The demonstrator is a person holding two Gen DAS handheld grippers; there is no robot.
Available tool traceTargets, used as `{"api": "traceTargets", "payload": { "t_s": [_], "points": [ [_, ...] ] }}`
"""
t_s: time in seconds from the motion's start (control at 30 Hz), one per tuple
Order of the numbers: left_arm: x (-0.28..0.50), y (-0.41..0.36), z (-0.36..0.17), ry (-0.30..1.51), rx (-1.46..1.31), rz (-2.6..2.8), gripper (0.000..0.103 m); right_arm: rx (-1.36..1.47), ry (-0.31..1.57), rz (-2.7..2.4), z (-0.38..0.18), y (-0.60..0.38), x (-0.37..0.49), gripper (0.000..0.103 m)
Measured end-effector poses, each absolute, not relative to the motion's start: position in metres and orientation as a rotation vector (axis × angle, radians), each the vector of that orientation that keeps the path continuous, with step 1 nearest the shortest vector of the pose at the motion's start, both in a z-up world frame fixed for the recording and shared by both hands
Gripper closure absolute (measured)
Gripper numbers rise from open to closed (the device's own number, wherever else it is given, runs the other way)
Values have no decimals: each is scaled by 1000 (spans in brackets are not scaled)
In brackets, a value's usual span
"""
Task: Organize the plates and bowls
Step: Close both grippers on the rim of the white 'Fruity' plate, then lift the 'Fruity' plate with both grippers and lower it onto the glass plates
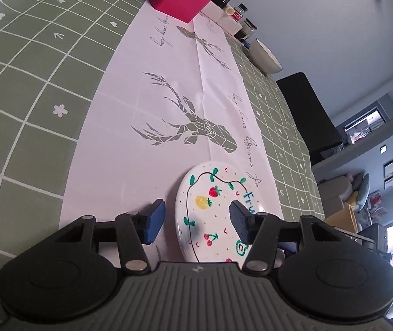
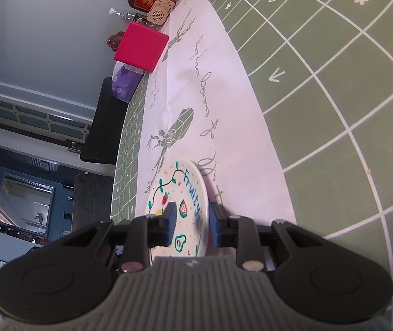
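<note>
Left wrist view
Plate: a white fruit plate [image 1: 210, 209] lies on the white deer cloth [image 1: 146, 104], on a green checked table cover [image 1: 31, 88]
Left gripper [image 1: 197, 222]: fingers spread apart, one over the plate, one beside its edge, nothing pinched
Bowl: a white bowl [image 1: 265, 55] sits far back

Right wrist view
Right gripper [image 2: 192, 222]: fingers straddle the plate's [image 2: 177, 193] edge; a squeeze cannot be told
Box: a pink box [image 2: 139, 47] stands far back

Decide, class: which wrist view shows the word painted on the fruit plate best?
The right wrist view: on the fruit plate "Fruity" reads whole between the fingers. In the left wrist view the plate shows more fruit, but a finger covers the word after "Fru".
</note>
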State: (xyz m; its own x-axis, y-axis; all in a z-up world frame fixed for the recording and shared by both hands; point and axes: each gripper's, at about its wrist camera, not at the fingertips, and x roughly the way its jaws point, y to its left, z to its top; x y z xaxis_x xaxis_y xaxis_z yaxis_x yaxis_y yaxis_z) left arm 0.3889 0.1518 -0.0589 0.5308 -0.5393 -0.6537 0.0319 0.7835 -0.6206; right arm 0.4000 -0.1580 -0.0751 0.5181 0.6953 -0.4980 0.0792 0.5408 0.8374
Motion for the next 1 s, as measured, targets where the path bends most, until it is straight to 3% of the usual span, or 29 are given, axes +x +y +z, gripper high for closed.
{"api": "traceTargets", "payload": {
  "t_s": [0.13, 0.23, 0.27, 0.33, 0.37, 0.73, 1.0],
  "points": [
    [392, 146, -55, 997, -570, -343, 43, 888, 962, 485, -74, -153, 399, 80],
    [392, 143, -55, 1020, -553, -276, 70, 886, 956, 480, -75, -152, 396, 86],
    [393, 144, -56, 1027, -549, -248, 83, 897, 956, 470, -77, -154, 396, 88],
    [393, 151, -60, 1036, -591, -238, 90, 914, 961, 461, -82, -157, 396, 101],
    [392, 156, -62, 1038, -641, -233, 93, 930, 954, 470, -84, -159, 395, 102],
    [382, 157, -64, 1055, -664, -282, 95, 1025, 902, 486, -91, -168, 378, 101],
    [360, 156, -60, 1114, -633, -308, 95, 925, 931, 466, -76, -158, 348, 101]
  ]
}}
